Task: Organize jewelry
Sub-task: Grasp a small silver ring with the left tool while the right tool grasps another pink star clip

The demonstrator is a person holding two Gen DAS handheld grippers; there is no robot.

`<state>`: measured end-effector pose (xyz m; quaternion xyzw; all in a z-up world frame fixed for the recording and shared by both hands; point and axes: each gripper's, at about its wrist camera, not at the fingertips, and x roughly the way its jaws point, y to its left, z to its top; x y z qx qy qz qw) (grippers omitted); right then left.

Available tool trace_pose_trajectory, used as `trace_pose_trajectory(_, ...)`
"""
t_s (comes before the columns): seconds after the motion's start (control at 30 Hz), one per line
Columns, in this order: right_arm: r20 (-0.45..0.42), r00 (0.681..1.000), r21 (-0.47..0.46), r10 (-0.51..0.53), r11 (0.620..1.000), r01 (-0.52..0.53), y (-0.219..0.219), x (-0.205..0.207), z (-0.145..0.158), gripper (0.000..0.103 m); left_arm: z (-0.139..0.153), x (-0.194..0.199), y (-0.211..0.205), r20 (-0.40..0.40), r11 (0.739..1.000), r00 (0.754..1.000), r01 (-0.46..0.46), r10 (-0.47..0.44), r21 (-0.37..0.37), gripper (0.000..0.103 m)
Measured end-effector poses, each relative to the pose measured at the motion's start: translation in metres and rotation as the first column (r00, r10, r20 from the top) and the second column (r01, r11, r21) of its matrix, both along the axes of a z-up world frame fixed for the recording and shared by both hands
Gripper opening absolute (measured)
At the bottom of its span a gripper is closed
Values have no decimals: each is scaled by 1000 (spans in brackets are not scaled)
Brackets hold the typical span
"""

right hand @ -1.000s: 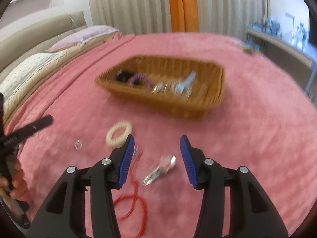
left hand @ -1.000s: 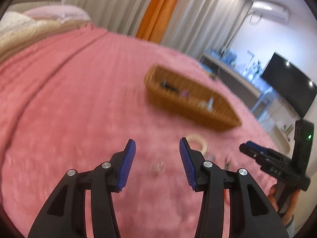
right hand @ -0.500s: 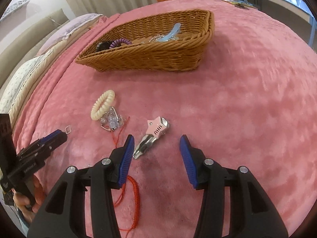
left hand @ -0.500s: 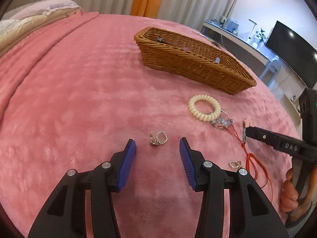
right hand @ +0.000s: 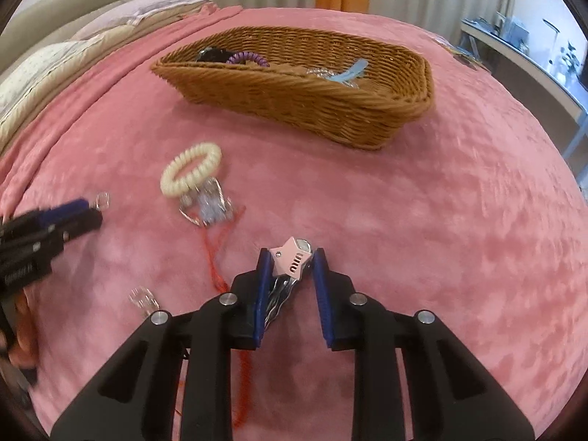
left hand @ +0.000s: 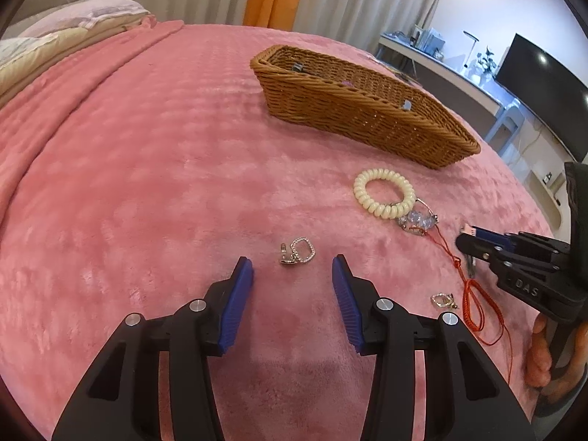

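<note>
A: What's different from half a second ago?

B: The right gripper [right hand: 290,262] has dropped onto the pink clip [right hand: 292,261]. Its fingers stood wide then, with the clip lying loose on the blanket [right hand: 422,220] between them. Now both blue pads are in against the clip's sides, so I'd call it clamped, or within a hair of it.

A: Lifted?

B: Can't tell. It looks low, at or just off the blanket.

A: And the left gripper [left hand: 292,275]?

B: Fingers well apart, nothing between them. It has eased nearer the earring [left hand: 298,251], which lies just beyond the tips, roughly centred in the gap.

A: So both hands are picking at once.

B: That's my reading. The right is a step ahead and needs only to carry the clip to the basket [right hand: 294,110], which sits far across the blanket, slightly right, already holding a purple tie and a blue clip.

A: What's left on the blanket?

B: The cream coil tie [left hand: 384,198] touching a crystal piece [left hand: 419,220], a red cord [left hand: 474,294] running nearward from that, and a second earring [left hand: 443,299] near the cord. Several trips remain, I'd judge.

A: Risks?

B: The left's target is small and flat on plush pile; the pads may close over it.
</note>
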<state>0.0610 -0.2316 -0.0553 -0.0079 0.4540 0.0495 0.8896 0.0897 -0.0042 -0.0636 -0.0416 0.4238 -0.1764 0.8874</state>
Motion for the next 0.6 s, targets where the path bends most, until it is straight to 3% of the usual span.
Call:
trace_pose_trajectory(0.1, 7, 1000, 29, 11, 1000, -11, -7, -2, -2, 21, 0, 6, -7, -3, 999, 1000, 12, -12, 36, 44)
trace_pose_trajectory(0.23, 37, 999, -19, 27, 999, -26, 1, -6, -2, 21, 0, 9, -22, 8, 993, 999, 45, -46, 105, 44)
trace_pose_trajectory(0.33, 64, 997, -30, 38, 999, -37, 3, -10, -1, 21, 0, 7, -18, 10, 996, 998, 57, -58, 75, 37)
trace_pose_trajectory(0.4, 80, 996, -18, 48, 999, -47, 4, -12, 1, 21, -1, 7, -15, 11, 996, 998, 58, -59, 60, 25)
trace_pose_trajectory(0.6, 90, 994, 7, 55, 998, -56, 2, -14, 3, 21, -1, 7, -20, 12, 994, 997, 71, -72, 81, 20)
